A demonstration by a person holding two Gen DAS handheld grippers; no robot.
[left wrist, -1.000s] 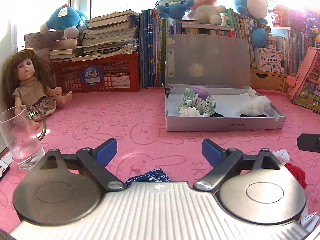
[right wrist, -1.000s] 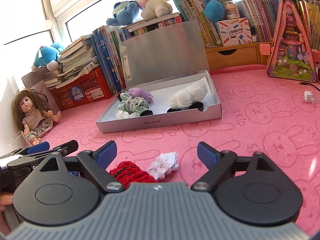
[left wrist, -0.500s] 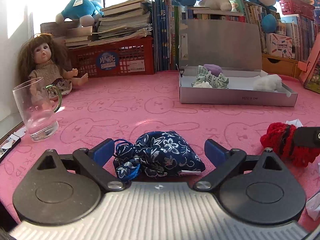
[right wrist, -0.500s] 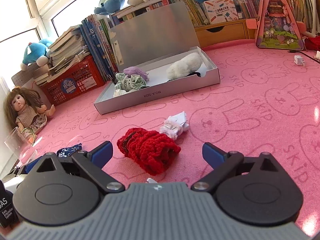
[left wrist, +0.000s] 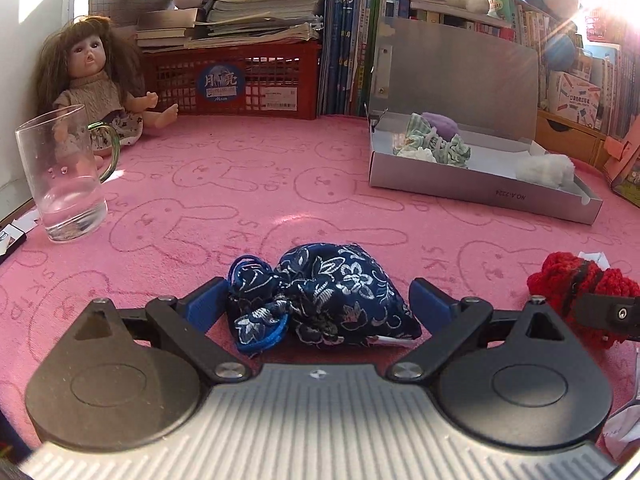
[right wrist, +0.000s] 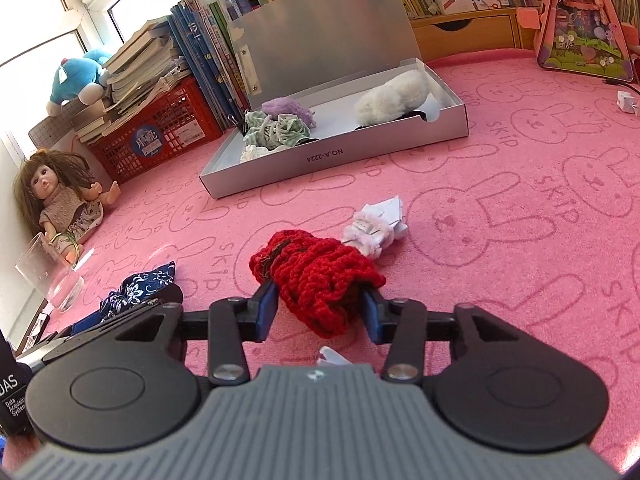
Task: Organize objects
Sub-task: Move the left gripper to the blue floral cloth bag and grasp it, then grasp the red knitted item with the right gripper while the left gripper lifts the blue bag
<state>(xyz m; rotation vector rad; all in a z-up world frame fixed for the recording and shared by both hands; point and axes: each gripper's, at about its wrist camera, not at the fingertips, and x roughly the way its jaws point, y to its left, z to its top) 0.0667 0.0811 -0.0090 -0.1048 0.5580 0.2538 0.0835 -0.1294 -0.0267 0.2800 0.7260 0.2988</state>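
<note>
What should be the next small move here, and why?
Probably close the left claw on the blue floral pouch. Its jaws stand open on both sides of the pouch, which lies on the pink mat. The right claw has just closed on the red knitted piece, and the open grey box waits beyond.

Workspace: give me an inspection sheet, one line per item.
Surface: pink bunny-print cloth, no spills seen.
Job's things: open grey box holding soft pieces; red knit piece; navy floral pouch; white crumpled bit.
Clutter: glass mug, doll.
Grippers: right gripper has just closed on the red knit piece; left gripper open around the pouch.
Cables: thin dark lead at the right edge.
Surroundings: red crate, books, plush toys.
</note>
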